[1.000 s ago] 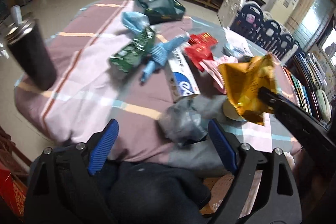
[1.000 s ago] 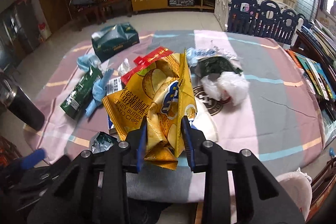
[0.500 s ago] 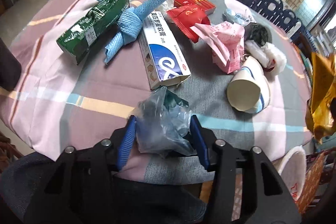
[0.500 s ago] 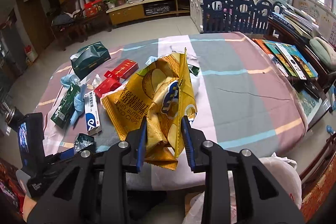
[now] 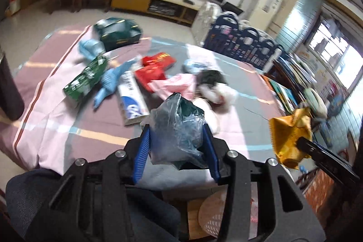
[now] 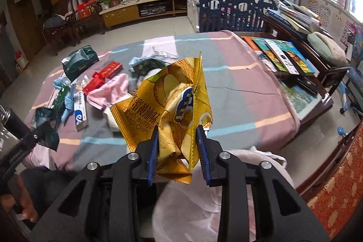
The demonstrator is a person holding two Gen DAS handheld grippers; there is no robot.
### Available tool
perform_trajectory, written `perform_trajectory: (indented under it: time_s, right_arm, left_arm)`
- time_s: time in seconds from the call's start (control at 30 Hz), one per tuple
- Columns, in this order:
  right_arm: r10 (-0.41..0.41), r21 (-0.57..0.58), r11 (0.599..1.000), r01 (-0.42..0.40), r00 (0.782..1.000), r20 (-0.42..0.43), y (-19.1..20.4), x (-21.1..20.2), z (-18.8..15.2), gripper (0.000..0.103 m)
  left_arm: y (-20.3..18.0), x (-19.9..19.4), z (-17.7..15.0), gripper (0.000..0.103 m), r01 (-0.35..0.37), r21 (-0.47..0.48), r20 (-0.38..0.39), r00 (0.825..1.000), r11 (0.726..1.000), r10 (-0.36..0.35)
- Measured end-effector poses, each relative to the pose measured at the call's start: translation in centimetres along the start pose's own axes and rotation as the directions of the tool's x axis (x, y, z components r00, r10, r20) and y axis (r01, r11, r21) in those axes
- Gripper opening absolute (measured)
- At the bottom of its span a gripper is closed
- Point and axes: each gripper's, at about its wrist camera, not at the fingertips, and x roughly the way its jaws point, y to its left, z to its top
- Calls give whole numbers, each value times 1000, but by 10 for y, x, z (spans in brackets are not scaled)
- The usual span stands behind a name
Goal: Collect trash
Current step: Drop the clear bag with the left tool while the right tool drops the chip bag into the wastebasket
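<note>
Above table — left gripper [image 5: 176,140] clamps crumpled plastic bag [image 5: 177,126].

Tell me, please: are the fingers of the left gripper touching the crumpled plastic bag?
Touching. In the left wrist view both blue fingers press against the sides of the crumpled plastic bag, which is held lifted above the table.

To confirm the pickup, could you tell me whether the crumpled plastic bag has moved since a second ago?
Yes. The bag has left the tablecloth, lifted in the left gripper.

The yellow chip bag [image 6: 168,106] reads "HONEY BUTTER POTATO CHIPS" under Chinese characters; other print is illegible.
</note>
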Motion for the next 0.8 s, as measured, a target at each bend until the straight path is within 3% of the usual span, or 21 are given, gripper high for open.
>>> perform_trajectory:
  time_s: [0.17,0.37,0.43,0.5,0.57,0.73,0.8]
  right_arm:
    - [-58,40,997,58,998,-9,-41,-21,-14,32]
    - [-93,36,995,98,990,-105,-71,-21,-52,35]
    - [-95,53,993,106,979,-179,-81,-11,-71,40]
    - [-96,73,990,124,948,-303,-91,5,-95,45]
    - [-117,117,979,166,932,-343,-108,9,-109,48]
    - [-213,312,907,284,947,-242,-163,-28,-90,63]
    - [-247,352,887,299,951,-185,-174,-44,-79,66]
  left_arm:
    - [-66,-7,-23,46,94,146,-42,995,985,-89]
    - [-118,-4,-53,46,185,267,-142,978,946,-151]
    - [-138,-3,-65,46,226,316,-185,967,921,-174]
    - [-157,-2,-82,47,278,360,-238,950,891,-201]
    - [-175,-1,-99,47,330,402,-277,933,854,-229]
    - [-213,8,-131,48,431,486,-370,889,760,-268]
    - [-221,13,-139,50,452,499,-394,878,740,-270]
